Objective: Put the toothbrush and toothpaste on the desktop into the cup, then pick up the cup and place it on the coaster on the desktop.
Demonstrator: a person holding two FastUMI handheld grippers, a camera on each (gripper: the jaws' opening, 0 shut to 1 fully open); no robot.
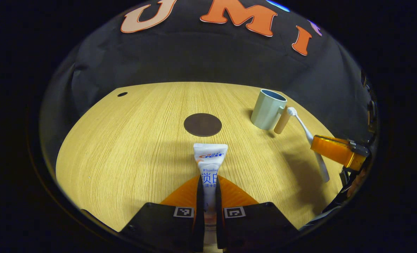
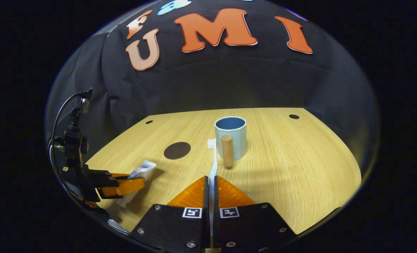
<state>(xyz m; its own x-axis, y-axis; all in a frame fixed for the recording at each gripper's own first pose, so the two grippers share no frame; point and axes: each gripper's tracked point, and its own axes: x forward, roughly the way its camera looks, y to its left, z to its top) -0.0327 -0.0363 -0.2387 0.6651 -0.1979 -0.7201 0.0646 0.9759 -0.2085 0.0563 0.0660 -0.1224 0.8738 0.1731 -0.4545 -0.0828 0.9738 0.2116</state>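
The worktop [image 1: 131,147] is pale wood-grain laminate, smooth with fine straight lines and a soft sheen. The cup [image 2: 230,137] looks like matt plastic, its handle [image 2: 226,151] plain unvarnished wood. The coaster [image 1: 202,124] is dark and matt, with no shine. The toothpaste [image 1: 210,161] tube is glossy printed plastic, slightly creased. The toothbrush [image 2: 213,165] is smooth white plastic. The booth wall behind is matt black cloth, gently wrinkled
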